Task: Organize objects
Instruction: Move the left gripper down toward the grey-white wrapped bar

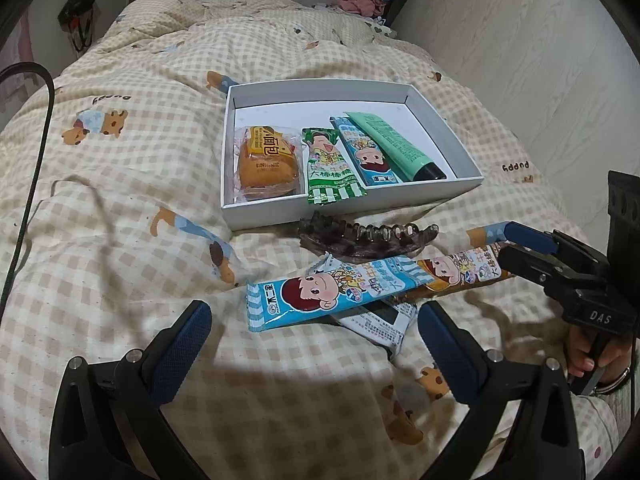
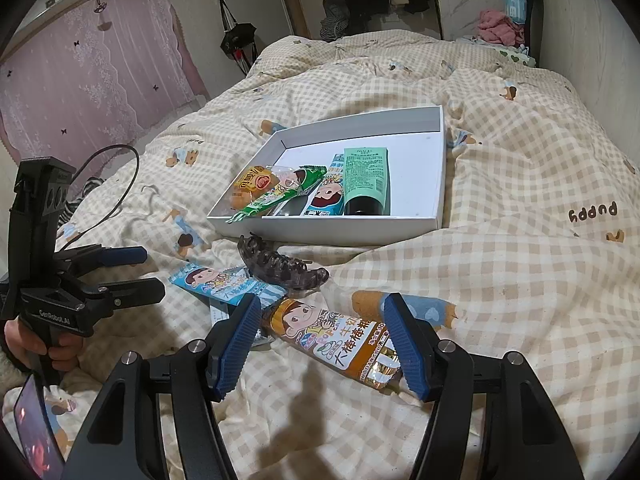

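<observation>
The brown candy packet is straddled by the right gripper, jaws apart and not visibly pressing, presumably lined up for a lift. The white box, partly filled, waits well ahead of the fingers. The left gripper is held spread above the blue packet, both tilted downward.
</observation>
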Motion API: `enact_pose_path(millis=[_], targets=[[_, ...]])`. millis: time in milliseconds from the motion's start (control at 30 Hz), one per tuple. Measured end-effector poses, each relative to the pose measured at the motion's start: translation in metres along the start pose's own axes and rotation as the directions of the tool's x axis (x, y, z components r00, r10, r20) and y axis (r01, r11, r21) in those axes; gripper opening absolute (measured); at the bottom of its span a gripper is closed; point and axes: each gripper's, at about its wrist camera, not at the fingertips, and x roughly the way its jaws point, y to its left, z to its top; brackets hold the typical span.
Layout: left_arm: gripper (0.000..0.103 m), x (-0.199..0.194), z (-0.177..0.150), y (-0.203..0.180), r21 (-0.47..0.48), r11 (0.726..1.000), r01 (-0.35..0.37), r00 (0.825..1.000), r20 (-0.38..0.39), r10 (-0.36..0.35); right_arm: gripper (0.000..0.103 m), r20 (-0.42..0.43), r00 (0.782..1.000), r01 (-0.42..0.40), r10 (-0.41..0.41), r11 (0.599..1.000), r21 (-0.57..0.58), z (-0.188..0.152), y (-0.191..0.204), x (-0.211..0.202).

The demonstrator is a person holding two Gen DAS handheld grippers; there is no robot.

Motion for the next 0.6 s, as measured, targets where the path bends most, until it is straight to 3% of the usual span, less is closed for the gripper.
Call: enact_pose_path(millis=[233, 367, 600], targets=[[0.103, -0.002, -0.001, -0.005, 0.03, 0.997, 0.076, 0.997, -0.002, -0.076, 0.065, 0.0, 1.0, -0.003, 0.003, 1.0, 0.009, 0.0, -0.002, 0.001], [0.103, -0.007, -0.001, -0.007, 0.026, 0.981, 0.194, 0.981, -0.007, -0.194, 0.065, 0.002, 1.0, -0.009, 0.009, 1.0, 0.023, 0.0, -0.004, 0.0], [0.1, -0.005, -0.004, -0.02, 0.07, 0.971, 0.228, 0.973, -0.058, -0.225, 0.065, 0.008, 1.0, -0.029, 0.029, 0.998, 0.052, 0.001, -0.009, -0.001]])
